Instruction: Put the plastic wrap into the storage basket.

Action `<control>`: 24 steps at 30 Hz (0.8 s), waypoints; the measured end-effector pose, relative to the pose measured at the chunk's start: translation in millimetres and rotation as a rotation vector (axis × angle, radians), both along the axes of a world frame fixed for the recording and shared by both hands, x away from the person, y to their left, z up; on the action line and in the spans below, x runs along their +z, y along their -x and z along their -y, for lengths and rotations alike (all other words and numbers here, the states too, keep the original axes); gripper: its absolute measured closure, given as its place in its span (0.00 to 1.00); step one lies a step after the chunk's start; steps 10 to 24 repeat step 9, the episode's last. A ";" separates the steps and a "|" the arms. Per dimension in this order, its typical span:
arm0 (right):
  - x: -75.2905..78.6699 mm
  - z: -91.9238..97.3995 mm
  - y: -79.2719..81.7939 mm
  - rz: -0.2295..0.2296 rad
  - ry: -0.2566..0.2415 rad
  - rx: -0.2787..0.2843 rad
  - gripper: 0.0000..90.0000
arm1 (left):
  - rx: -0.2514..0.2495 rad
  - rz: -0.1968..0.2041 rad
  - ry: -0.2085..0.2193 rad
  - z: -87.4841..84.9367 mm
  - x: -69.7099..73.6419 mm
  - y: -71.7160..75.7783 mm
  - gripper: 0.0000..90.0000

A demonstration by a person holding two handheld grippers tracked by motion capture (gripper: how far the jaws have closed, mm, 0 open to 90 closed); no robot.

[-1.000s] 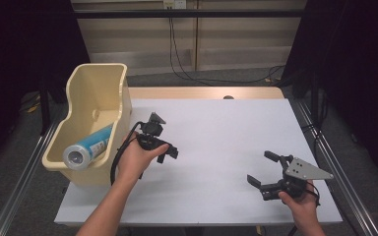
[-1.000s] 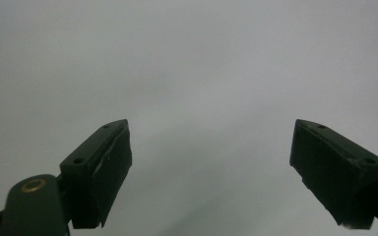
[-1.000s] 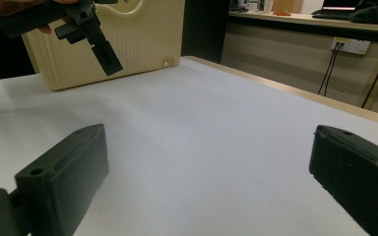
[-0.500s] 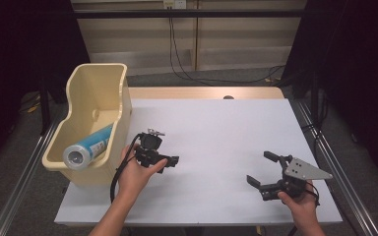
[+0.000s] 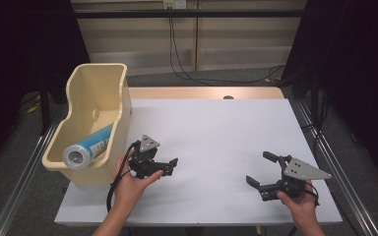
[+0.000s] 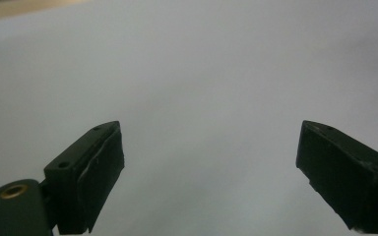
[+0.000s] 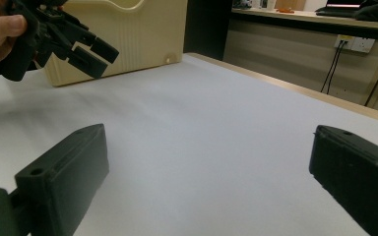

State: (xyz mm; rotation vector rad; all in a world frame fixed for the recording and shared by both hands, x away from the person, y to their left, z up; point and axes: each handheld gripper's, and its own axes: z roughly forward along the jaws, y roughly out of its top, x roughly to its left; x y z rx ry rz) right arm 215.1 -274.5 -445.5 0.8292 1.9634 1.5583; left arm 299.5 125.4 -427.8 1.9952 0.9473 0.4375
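A cream plastic bin [image 5: 97, 101] stands at the table's left edge, and a blue and white cylinder [image 5: 89, 147] lies inside it. My left gripper [image 5: 170, 167] is held just right of the bin's front corner, low over the white tabletop [image 5: 216, 137]. It is open, with only bare table between its jaws in the left gripper view [image 6: 209, 172]. My right gripper [image 5: 261, 170] sits near the front right of the table, open and holding nothing [image 7: 206, 182]. In the right gripper view the left gripper [image 7: 74, 42] appears in front of the bin [image 7: 142, 34].
A wooden strip [image 5: 202, 93] runs along the table's far edge. Metal rails [image 5: 325, 152] flank both sides. Cables [image 5: 187, 59] hang against the back wall. A black cable [image 5: 115, 184] trails from the left gripper towards the front edge.
The left hand has drawn its gripper back from beside the bin towards the person and lower over the table. The right gripper has stayed put.
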 end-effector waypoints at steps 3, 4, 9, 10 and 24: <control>-0.1 -0.3 -0.1 0.000 0.001 0.000 0.01 | -0.007 0.017 0.018 -1.1 0.3 2.6 0.11; -0.2 -0.7 -0.1 0.000 0.002 0.000 0.01 | -0.008 0.026 0.022 -1.6 0.0 3.4 0.10; -0.5 -0.9 -0.2 -0.004 0.005 -0.001 0.01 | -0.010 0.053 0.025 -3.1 -1.1 5.0 0.10; -0.5 -0.9 -0.2 -0.004 0.005 -0.001 0.01 | -0.010 0.053 0.025 -3.1 -1.1 5.0 0.10; -0.5 -0.9 -0.2 -0.004 0.005 -0.001 0.01 | -0.010 0.053 0.025 -3.1 -1.1 5.0 0.10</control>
